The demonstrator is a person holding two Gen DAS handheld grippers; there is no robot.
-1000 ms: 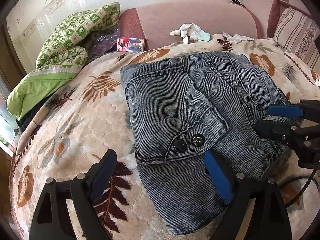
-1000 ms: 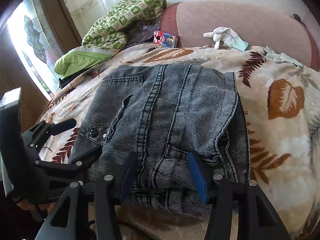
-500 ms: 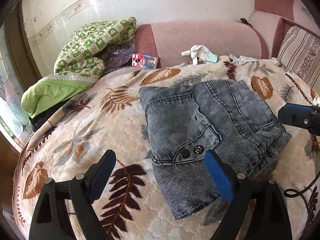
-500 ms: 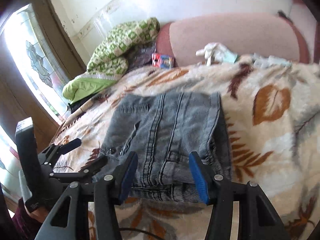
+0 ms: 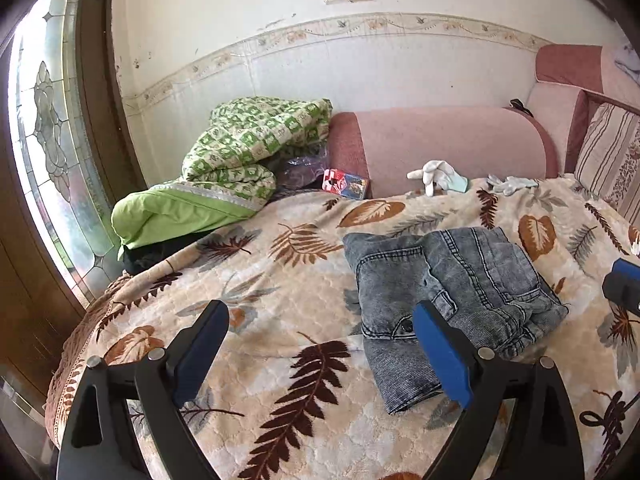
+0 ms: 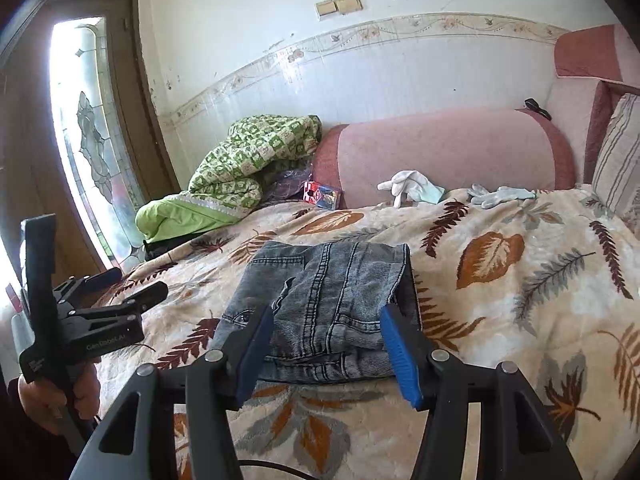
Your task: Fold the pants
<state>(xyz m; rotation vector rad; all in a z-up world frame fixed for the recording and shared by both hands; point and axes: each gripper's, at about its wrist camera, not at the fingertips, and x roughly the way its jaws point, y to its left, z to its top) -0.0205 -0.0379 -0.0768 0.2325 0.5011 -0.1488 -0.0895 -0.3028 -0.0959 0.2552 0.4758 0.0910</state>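
The grey denim pants (image 5: 452,292) lie folded in a compact bundle on the leaf-patterned blanket (image 5: 280,280), with nothing touching them. My left gripper (image 5: 320,312) hangs above the blanket to the left of the bundle, jaws wide open and empty. In the right wrist view the same pants (image 6: 332,280) sit beyond my right gripper (image 6: 328,314), whose jaws are opening with nothing between them. The left gripper (image 6: 138,282) shows there at the left edge, held in a hand (image 6: 44,400). A tip of the right gripper (image 5: 624,280) peeks in at the left wrist view's right edge.
A green quilt (image 5: 240,160) is heaped at the back left beside a pink bolster (image 5: 440,148). White gloves (image 5: 438,174) and a small red box (image 5: 344,184) lie by the bolster. A striped pillow (image 5: 612,156) stands at right. The bed edge (image 5: 80,344) drops off by a glass door (image 5: 52,140).
Both grippers have pulled back and risen away from the pants, which now look smaller and farther off. The pants stay folded where they lay.
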